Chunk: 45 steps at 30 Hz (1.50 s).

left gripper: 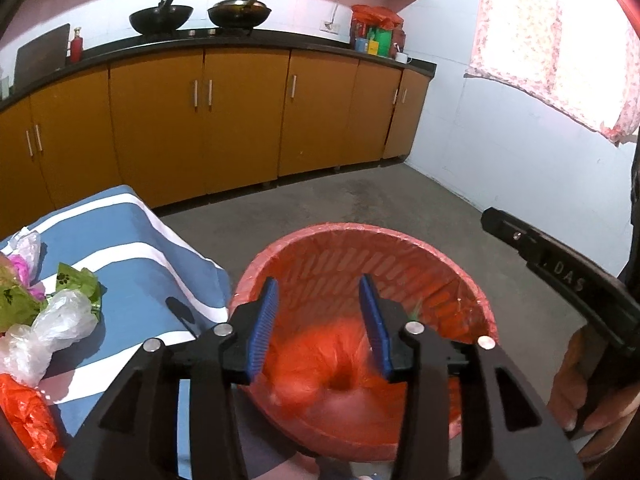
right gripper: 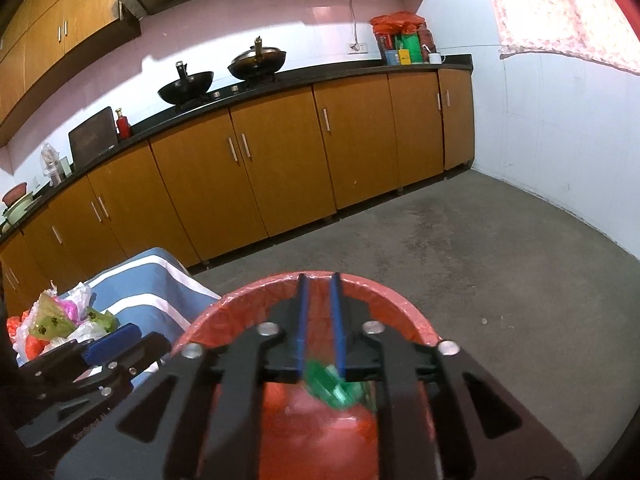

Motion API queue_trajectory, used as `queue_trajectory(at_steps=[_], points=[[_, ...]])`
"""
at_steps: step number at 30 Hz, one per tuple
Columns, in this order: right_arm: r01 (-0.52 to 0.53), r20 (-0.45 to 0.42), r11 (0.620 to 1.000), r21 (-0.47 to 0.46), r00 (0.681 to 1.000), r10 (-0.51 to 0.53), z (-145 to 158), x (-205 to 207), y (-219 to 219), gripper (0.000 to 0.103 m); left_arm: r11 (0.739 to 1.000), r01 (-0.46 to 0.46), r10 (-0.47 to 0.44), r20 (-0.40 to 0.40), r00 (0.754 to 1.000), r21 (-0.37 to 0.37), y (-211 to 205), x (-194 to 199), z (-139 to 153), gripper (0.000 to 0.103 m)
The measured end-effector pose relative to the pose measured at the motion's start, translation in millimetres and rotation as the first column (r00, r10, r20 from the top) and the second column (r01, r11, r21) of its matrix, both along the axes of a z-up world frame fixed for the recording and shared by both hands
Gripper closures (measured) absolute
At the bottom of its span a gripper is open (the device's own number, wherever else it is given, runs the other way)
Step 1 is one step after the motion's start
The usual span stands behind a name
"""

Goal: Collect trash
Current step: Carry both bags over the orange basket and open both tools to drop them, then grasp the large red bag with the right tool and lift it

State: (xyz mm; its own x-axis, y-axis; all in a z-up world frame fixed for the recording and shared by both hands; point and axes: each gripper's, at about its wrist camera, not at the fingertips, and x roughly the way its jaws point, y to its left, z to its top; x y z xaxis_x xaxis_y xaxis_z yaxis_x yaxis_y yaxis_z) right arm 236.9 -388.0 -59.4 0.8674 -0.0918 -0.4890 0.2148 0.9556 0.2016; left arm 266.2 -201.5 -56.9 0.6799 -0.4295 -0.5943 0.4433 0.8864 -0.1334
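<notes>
Over the red bin we hold both grippers. Our left gripper stands released, its blue pads apart, with a blurred orange bag below them inside the bin, touching neither pad. Our right gripper shows a narrow gap between its pads, and a blurred green wrapper lies just beneath them in the bin; we cannot tell whether it touches the pads. The bin's rim sits just beside the edge of the blue striped cloth, where more trash is piled near the left border. Beyond the bin the grey floor lies open up to the brown cabinets and the white wall.
</notes>
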Motion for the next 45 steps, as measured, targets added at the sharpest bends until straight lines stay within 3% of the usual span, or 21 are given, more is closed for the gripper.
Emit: queue_trajectory(at_steps=[10,20,27,35,39,45], points=[[-0.017,0.008,0.999,-0.036,1.000,0.018,14.1,-7.1,12.4,0.084,0.992,-0.127,0.127,0.025,0.992,-0.008,51.3,-6.7,13.7,0.057],[-0.193,0.015,0.981,-0.025,0.981,0.193,26.6,-4.9,90.2,0.071,0.959,-0.282,0.278,0.133,0.951,0.011,142.5,-49.5,37.3,0.048],[-0.390,-0.023,0.921,-0.022,0.921,0.389,20.3,0.2,178.9,0.070,0.877,-0.479,0.465,0.187,0.865,0.035,226.6,-82.7,37.7,0.043],[-0.575,-0.058,0.818,0.019,0.816,0.575,6.6,-1.1,274.3,0.064,0.749,-0.660,0.641,0.191,0.744,0.058,307.2,-102.8,25.3,0.041],[-0.629,-0.100,0.777,0.019,0.772,0.628,-7.8,-4.8,307.9,0.062,0.713,-0.699,0.682,0.179,0.709,0.051,328.7,-114.9,17.5,0.040],[-0.654,-0.156,0.756,0.001,0.747,0.646,-25.6,-6.3,332.3,0.061,0.682,-0.730,0.714,0.178,0.678,0.046,351.4,-123.9,12.3,0.040]])
